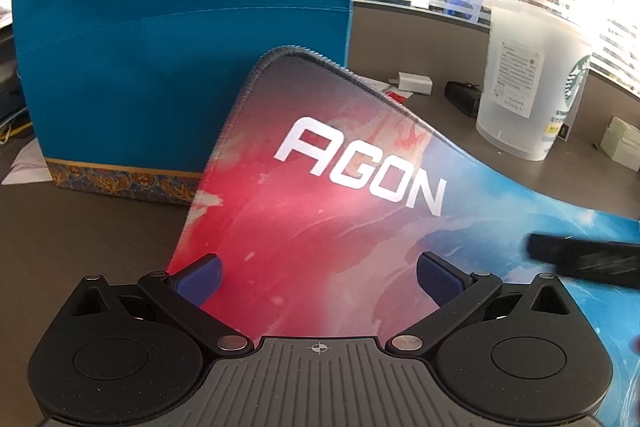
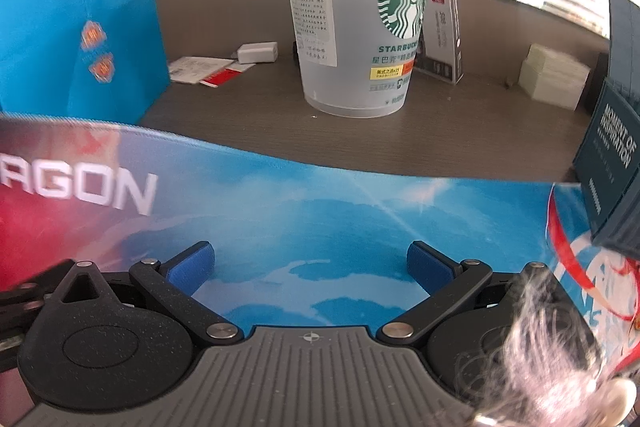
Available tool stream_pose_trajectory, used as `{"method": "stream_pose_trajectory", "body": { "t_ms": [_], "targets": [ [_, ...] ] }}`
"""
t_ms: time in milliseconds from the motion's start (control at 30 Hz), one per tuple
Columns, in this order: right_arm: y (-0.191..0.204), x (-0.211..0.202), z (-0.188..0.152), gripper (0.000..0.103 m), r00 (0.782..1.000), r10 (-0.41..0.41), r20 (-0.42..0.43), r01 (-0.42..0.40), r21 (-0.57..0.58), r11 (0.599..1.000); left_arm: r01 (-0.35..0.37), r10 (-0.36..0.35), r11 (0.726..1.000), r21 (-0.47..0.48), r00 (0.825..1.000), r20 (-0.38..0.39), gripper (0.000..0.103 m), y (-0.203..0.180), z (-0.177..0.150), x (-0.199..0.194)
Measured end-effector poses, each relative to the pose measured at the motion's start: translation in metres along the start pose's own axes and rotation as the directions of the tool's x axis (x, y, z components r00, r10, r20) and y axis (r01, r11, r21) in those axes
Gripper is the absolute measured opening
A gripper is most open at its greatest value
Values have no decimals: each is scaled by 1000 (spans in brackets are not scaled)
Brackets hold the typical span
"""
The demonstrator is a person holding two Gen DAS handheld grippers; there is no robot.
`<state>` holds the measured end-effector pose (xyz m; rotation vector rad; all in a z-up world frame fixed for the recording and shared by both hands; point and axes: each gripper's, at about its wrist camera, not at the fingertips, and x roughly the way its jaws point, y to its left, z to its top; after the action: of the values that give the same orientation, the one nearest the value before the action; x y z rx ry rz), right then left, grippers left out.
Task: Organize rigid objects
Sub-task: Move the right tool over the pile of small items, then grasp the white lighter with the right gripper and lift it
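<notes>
Sunlit slatted blinds are glowing behind a matte grey-brown desk (image 2: 248, 123) that is carrying a scatter of office things. A large mouse mat (image 1: 320, 195), soft cloth printed in red and blue with white AGON lettering and a stitched, rounded edge, is lying across the near part of the desk; its red corner is curling upward against a blue paper gift bag (image 1: 180, 39) with a twisted cream rope handle and a patterned gold band along its base. The left gripper (image 1: 318, 279) is hovering over the red end of the mat with its blue ribbed pads spread wide, holding nothing. The right gripper (image 2: 310, 269) is sitting over the blue end, its pads likewise spread apart and empty.

Beyond the mat a frosted, tapered plastic Starbucks cup (image 2: 356, 27) with a clear lid is standing upright, a white printed label stuck to its side. A small white charger block (image 2: 258, 52) is resting behind it to the left, near some flat papers (image 2: 200, 69). A stack of pale square cards (image 2: 554, 77) is sitting well to the right, and a dark teal ribbed box (image 2: 612, 155) is overlapping the mat's right edge.
</notes>
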<state>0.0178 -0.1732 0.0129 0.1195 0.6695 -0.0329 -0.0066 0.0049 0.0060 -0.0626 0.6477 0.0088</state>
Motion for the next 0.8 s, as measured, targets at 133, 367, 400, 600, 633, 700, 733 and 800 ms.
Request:
{"method": "stream_pose_trajectory", "body": {
  "t_ms": [133,367,400,600,633,700,733,800],
  "targets": [
    [-41,-77,7,103,983,68,170,-65,-22,998,6,-7,1000,-7,1000,-14,103,1,0,1],
    [-148,-183,-26,103,949,145,279,-142,-29,989,6,-5,999,33,1000,-20,103,-6,-2,1],
    [-157,-191,-34,103,957,133,259,-130,-29,991,5,-5,999,32,1000,-22,103,-6,-2,2],
    [-161,-210,-94,103,986,51,160,-37,-90,995,-4,5,999,37,1000,-23,103,-8,-2,2],
    [-159,-211,-103,103,987,44,155,-29,-95,995,-4,5,999,38,1000,-23,103,-8,-2,2],
    [-154,-212,-116,103,987,41,158,-25,-98,995,-6,7,999,39,1000,-24,103,-8,-3,2],
    [-152,-211,-121,103,986,43,159,-28,-95,995,-6,7,999,39,1000,-24,103,-8,-3,2],
    [-146,-208,-127,103,986,54,155,-42,-81,996,-6,7,999,39,1000,-24,103,-7,-3,2]
  ]
}}
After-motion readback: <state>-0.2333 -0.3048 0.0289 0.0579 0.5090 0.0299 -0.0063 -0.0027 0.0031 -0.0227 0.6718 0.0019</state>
